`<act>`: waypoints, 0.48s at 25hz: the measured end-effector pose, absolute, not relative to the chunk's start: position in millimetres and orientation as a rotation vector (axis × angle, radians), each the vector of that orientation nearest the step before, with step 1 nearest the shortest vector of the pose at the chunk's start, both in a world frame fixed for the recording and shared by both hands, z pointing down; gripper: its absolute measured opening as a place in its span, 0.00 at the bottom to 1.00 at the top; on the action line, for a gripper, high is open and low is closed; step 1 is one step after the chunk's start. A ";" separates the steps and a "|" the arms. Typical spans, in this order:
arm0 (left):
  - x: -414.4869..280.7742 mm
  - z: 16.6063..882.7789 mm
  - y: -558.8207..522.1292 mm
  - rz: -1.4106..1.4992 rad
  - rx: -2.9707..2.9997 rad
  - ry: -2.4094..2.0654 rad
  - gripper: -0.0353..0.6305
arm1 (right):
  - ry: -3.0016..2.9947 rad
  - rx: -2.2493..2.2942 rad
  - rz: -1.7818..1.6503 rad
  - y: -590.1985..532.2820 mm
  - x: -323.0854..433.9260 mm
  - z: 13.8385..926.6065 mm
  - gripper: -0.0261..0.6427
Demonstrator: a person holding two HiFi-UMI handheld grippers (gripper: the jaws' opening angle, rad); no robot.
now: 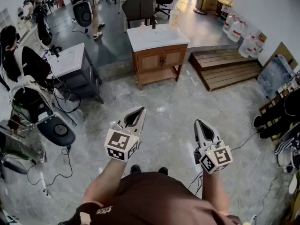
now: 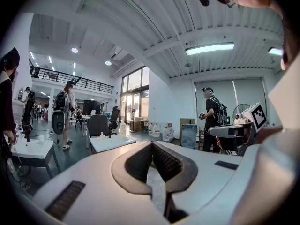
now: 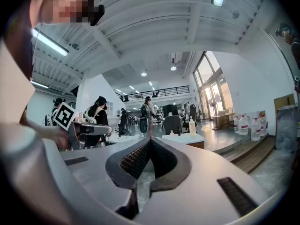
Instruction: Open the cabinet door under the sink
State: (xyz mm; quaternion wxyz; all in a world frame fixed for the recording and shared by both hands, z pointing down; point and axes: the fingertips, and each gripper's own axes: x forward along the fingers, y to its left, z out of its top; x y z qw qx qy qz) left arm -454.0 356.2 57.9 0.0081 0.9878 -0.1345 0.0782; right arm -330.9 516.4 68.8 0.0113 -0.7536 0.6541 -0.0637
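Left tongs (image 1: pixel 140 110), right tongs (image 1: pixel 198 123): both closed tip to tip and empty, held out before the body, probably a carrying posture. Cabinet doors (image 1: pixel 161 59): shut, under the white sink (image 1: pixel 157 35), well ahead. Approach: bare floor (image 1: pixel 178 102) between; wooden platform (image 1: pixel 225 67) flanks the cabinet's right.

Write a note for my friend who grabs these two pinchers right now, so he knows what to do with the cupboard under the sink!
The left gripper is shut and holds nothing.
The right gripper is shut and empty too.
The wooden sink cabinet stands ahead across the floor, far from both grippers. Its doors look closed.
Done: nothing yet.
Left: walk up to the cabinet, take hold of one door, and pull it open.
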 end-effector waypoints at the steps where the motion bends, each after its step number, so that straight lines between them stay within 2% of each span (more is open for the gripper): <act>1: -453.0 58.5 359.5 0.246 3.087 -0.419 0.08 | 2.039 -2.352 -0.199 519.8 -330.0 69.3 0.05; 12: -435.1 65.4 383.4 0.277 3.080 -0.405 0.08 | 1.996 -2.376 -0.218 546.7 -308.7 72.9 0.05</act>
